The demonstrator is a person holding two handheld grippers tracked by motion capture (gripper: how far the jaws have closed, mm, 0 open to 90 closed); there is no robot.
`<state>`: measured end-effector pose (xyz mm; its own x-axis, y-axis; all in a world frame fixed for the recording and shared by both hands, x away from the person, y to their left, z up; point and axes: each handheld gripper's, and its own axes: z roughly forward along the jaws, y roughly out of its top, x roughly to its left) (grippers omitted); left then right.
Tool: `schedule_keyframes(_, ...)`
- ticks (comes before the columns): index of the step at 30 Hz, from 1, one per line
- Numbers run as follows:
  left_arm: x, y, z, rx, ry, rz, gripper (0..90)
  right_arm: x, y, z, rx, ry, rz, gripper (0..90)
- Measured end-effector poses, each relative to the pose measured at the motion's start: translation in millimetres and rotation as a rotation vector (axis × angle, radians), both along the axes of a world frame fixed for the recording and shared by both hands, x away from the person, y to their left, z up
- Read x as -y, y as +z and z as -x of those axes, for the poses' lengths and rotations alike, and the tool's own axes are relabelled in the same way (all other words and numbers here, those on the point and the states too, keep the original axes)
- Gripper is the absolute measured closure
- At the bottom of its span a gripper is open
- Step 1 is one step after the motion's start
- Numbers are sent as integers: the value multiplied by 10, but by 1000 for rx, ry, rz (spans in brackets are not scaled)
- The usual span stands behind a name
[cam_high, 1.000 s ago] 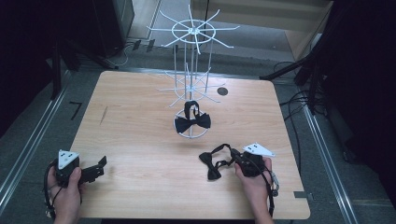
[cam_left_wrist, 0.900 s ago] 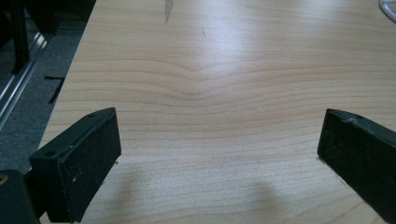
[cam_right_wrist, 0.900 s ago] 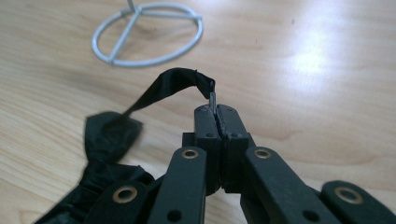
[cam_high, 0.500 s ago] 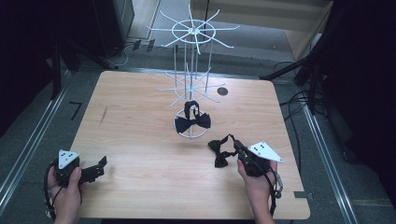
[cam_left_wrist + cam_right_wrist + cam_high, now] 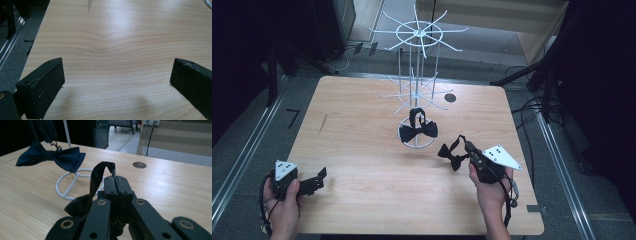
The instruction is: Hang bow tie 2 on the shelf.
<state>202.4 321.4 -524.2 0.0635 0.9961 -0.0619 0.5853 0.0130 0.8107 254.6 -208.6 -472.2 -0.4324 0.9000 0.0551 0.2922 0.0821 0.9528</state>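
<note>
A white wire display rack [image 5: 418, 80] stands at the middle back of the wooden table [image 5: 362, 150]. One dark bow tie [image 5: 418, 131] hangs from its lower tier, seen at upper left in the right gripper view as the hanging bow tie [image 5: 53, 155] over the rack's ring base [image 5: 67, 186]. My right gripper [image 5: 466, 146] is shut on the strap of a second black bow tie [image 5: 451, 154], which dangles above the table; the strap [image 5: 98, 176] loops out of the closed jaws. My left gripper [image 5: 321, 176] rests open at the front left, its pads [image 5: 50, 82] wide apart over bare wood.
A round cable hole [image 5: 450, 97] lies in the table to the right of the rack. The table's left edge [image 5: 35, 45] runs close to my left gripper, with grey floor and a metal rail beyond it. Dark stands and cables surround the table.
My right gripper has risen and shifted slightly right, lifting the black bow tie off the table. The left gripper has not moved.
</note>
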Motion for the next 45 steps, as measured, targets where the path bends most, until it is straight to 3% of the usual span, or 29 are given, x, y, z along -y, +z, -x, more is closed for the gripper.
schedule_keyframes(45,-2,-1,-3,-3,-14,1,0,-320,610,-158,117,56,5,900)
